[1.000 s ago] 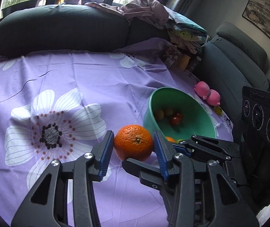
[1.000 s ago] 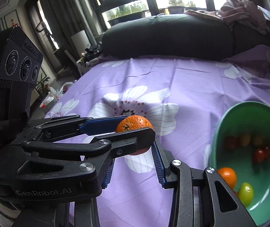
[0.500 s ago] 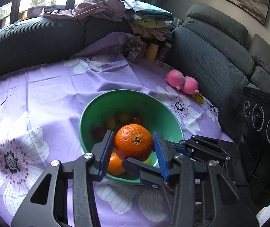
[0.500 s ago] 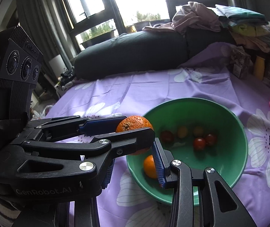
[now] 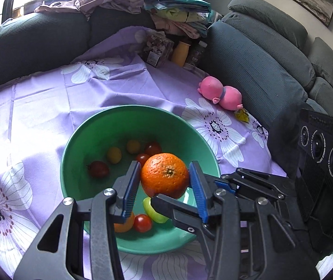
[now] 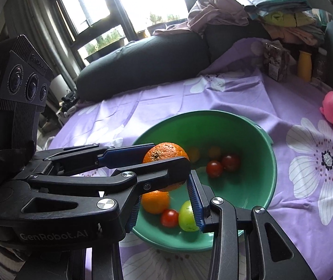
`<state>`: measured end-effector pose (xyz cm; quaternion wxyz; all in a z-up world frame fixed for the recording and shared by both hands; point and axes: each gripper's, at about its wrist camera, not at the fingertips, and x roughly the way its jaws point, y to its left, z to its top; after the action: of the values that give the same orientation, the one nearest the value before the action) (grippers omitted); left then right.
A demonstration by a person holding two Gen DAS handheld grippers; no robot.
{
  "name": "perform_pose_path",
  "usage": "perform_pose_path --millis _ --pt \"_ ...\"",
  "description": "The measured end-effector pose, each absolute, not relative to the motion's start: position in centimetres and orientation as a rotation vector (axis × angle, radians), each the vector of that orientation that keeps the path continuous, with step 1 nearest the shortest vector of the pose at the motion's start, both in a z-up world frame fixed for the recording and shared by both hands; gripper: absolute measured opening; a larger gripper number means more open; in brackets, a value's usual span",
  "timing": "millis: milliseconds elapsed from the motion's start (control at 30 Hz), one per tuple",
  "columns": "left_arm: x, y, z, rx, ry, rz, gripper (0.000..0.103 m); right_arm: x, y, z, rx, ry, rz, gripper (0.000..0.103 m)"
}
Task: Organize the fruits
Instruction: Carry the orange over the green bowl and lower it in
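Between the blue pads of the left gripper (image 5: 165, 182) a big orange (image 5: 164, 175) is sitting pinched, hanging over the green bowl (image 5: 96, 135). Right gripper (image 6: 166, 186) is crossing in from the side, its fingers also closing round the same orange (image 6: 165, 152), so both tongs are squeezing one fruit. Left-hand tongs are blocking much of the right camera's view. Under the orange, bowl is holding a smaller orange (image 6: 155, 201), a green fruit (image 6: 186, 215) and several red and yellow cherry tomatoes (image 5: 114, 155). Bowl is resting on a purple flowered cloth (image 5: 38, 107). Pink plush toy (image 5: 220, 93) is lying near the grey sofa (image 5: 259, 70); folded clothes (image 5: 175, 9) are piling up behind, with a yellow bottle (image 5: 181, 52) below them.
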<state>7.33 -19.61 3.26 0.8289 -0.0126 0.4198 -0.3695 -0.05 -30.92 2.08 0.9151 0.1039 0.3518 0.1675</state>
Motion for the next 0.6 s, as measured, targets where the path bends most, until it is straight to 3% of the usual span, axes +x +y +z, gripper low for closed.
perform_pose_path --millis 600 --pt "8.7 -19.7 1.1 -0.065 0.957 -0.79 0.043 1.3 -31.1 0.5 0.209 0.804 0.338 0.04"
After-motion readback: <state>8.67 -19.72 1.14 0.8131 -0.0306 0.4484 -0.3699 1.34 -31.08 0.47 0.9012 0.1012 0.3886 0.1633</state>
